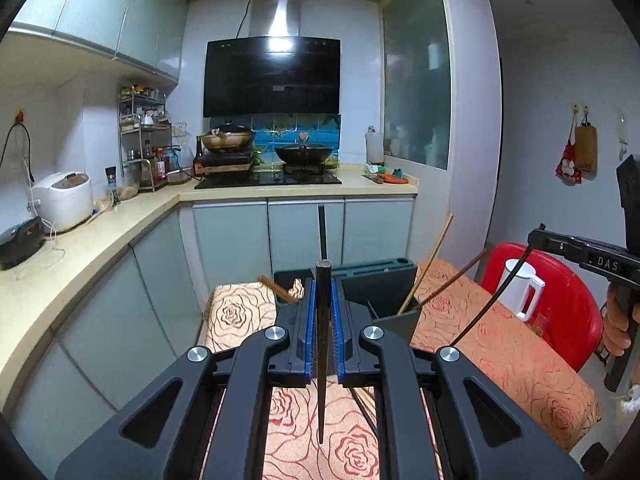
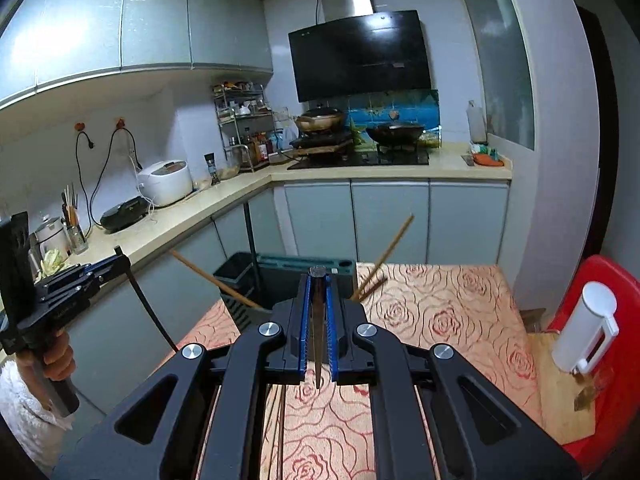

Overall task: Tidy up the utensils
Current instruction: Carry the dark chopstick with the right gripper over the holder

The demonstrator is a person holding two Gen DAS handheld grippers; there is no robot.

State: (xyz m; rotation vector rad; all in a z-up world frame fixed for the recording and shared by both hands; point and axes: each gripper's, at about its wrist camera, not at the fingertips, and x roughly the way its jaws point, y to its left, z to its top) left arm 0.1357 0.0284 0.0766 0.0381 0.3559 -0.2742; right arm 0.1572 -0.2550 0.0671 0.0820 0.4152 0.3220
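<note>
My left gripper point(image 1: 323, 284) is shut on a dark chopstick point(image 1: 322, 392) that hangs point-down between its blue pads. My right gripper point(image 2: 318, 280) is shut on another dark chopstick point(image 2: 318, 344), also upright. Both are held above the rose-patterned table point(image 1: 500, 360), just in front of a dark utensil holder point(image 1: 372, 276) with slots and compartments. Several wooden chopsticks point(image 1: 432, 258) lean out of its compartments. More chopsticks point(image 2: 280, 420) lie on the cloth below my right gripper. Each gripper shows in the other's view: the right gripper point(image 1: 536, 234), the left gripper point(image 2: 120, 258).
A white jug point(image 1: 520, 288) stands on a red chair point(image 1: 568, 292) to the right of the table. A kitchen counter point(image 1: 100, 236) with a rice cooker point(image 1: 64, 200) runs along the left. The stove with pans point(image 1: 276, 160) is at the back.
</note>
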